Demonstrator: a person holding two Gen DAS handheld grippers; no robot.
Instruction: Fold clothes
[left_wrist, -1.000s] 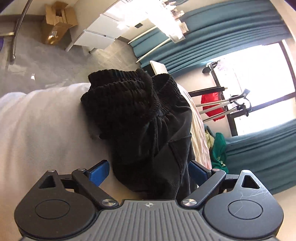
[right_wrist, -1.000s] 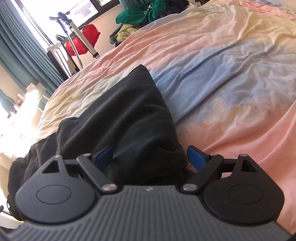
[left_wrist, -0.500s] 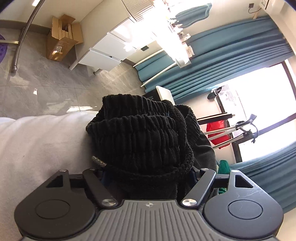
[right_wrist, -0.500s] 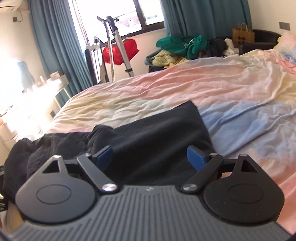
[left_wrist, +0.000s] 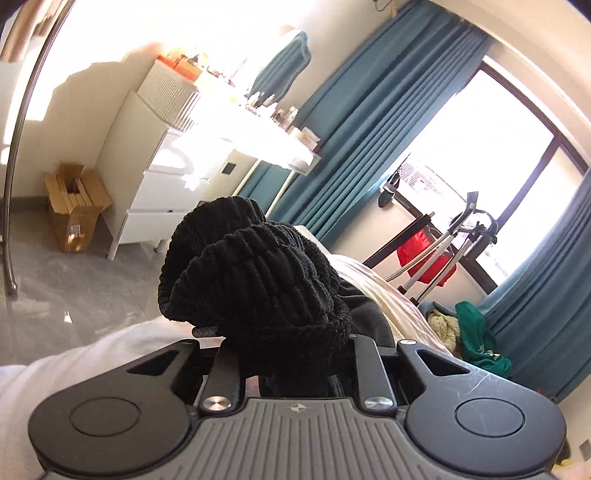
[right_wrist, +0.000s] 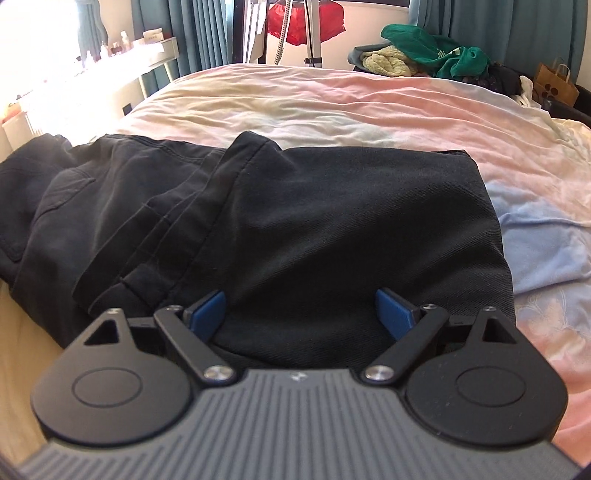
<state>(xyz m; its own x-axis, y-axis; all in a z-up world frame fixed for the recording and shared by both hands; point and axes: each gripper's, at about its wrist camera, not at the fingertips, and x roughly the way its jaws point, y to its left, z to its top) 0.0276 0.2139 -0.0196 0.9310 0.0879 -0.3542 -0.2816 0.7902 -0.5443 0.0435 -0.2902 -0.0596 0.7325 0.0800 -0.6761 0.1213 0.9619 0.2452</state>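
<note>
Left tool (left_wrist: 293, 354) is clamped on the bunched ribbed elastic waistband (left_wrist: 255, 273) of the black cotton trousers (right_wrist: 332, 221), which lie across a bed with a wrinkled pink, yellow and blue pastel sheet (right_wrist: 369, 107). Right tool (right_wrist: 299, 314) hangs wide over the trousers, gripping nothing. Teal curtains (left_wrist: 369, 122), white drawer unit (left_wrist: 162, 206), cardboard box (left_wrist: 74, 210) on grey floor.

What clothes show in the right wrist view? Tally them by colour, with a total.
Black: 1, the black trousers
Green: 1, the green garment
Yellow: 1, the yellow knit
Red: 1, the hanging red cloth
Total: 4. The darker bits farther back are too unclear to count.
</note>
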